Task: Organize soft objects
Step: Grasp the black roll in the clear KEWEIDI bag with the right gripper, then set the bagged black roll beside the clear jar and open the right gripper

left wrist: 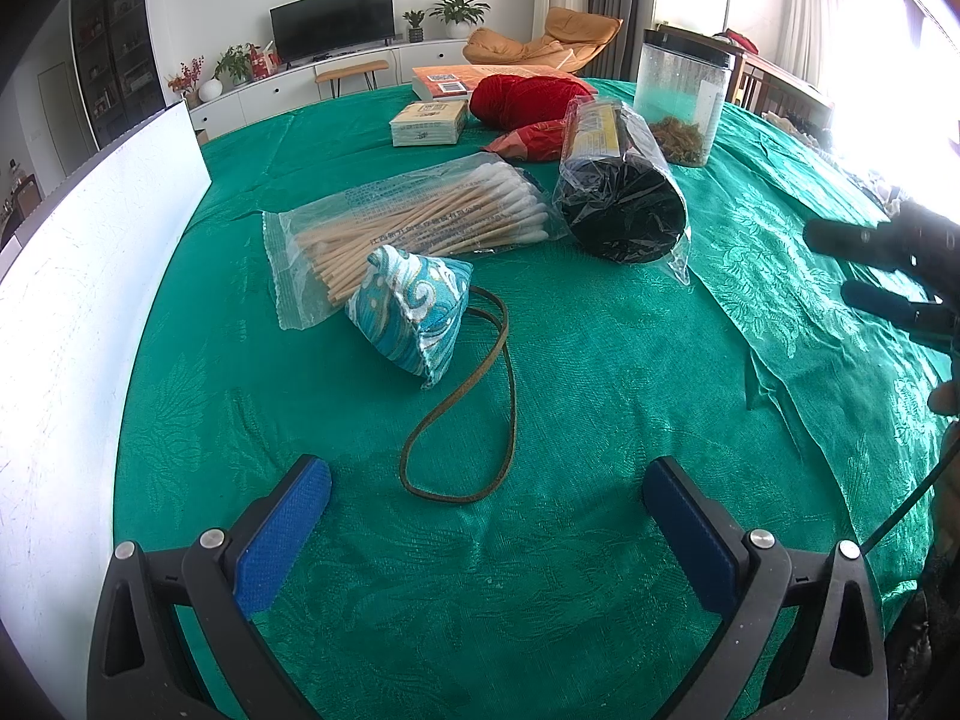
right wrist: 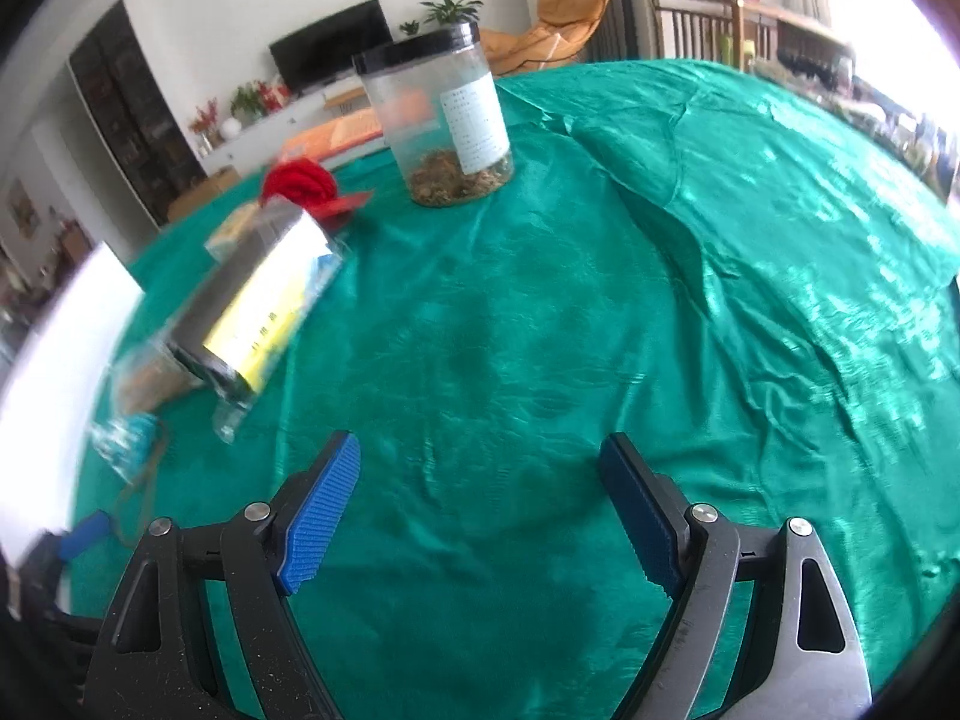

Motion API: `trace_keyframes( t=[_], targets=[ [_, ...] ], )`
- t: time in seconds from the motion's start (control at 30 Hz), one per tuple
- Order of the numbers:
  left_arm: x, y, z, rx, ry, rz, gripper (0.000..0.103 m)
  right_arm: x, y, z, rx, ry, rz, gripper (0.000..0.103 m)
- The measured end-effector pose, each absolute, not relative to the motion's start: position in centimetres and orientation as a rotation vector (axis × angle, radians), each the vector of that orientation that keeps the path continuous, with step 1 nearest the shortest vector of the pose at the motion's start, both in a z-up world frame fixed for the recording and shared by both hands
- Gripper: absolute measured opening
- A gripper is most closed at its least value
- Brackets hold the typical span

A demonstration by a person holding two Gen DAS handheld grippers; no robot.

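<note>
Left gripper (left wrist: pixel 486 489) gapes before the pouch (left wrist: pixel 414 312).

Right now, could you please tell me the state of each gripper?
Left gripper: open, holding nothing, above the green tablecloth.
Right gripper: open, holding nothing.

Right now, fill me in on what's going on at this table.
A person holds a tool in each hand over a green tablecloth, and neither grips anything. The left tool is open, facing a blue patterned pouch with a brown cord that rests against a bag of cotton swabs. The right tool is open over bare cloth. A black wrapped roll, red yarn and a clear jar lie untouched.
</note>
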State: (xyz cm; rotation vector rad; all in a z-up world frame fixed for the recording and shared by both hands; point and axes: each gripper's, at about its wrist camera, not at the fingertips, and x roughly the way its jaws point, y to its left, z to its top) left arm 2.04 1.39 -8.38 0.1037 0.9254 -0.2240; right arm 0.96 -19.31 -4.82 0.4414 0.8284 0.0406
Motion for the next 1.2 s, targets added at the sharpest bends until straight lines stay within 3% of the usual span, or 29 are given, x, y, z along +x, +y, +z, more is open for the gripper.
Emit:
trace_keyframes(
  t=[0.17,0.37,0.4,0.43,0.53,0.73,1.03,1.2],
  targets=[
    [2.0,1.4,-8.4,0.104,0.925,-0.224,0.103,6.6,-15.1,-3.3,0.509,0.878,0.186,0.085],
    [2.0,1.4,-8.4,0.104,0.925,-0.224,0.103,13.0,-9.1,-5.6,0.462,1.052,0.248,0.085],
    [2.1,1.4,-8.4,0.104,0.925,-0.224,0.103,12.9,-8.7,-5.4,0.435,1.035,0.249,0.081],
    [2.1,1.4,-8.4,0.104,0.926,-0.224,0.103,12.7,-8.6,-5.2,0.423,1.028,0.270,0.072],
    [2.0,1.4,-8.4,0.103,0.925,-0.223,0.103,11.2,-9.7,-4.6,0.379,1.027,0.261,0.064],
    [2.0,1.5,-8.4,0.102,0.925,-0.221,0.103,7.2,-16.1,-2.2,0.293,0.920,0.143,0.059],
    [2.0,1.5,-8.4,0.102,0.925,-0.223,0.103,13.6,-23.2,-1.8,0.162,0.780,-0.091,0.059],
    [2.0,1.5,-8.4,0.102,0.925,-0.223,0.103,15.5,-24.4,-4.1,0.176,0.909,-0.082,0.069]
  ],
)
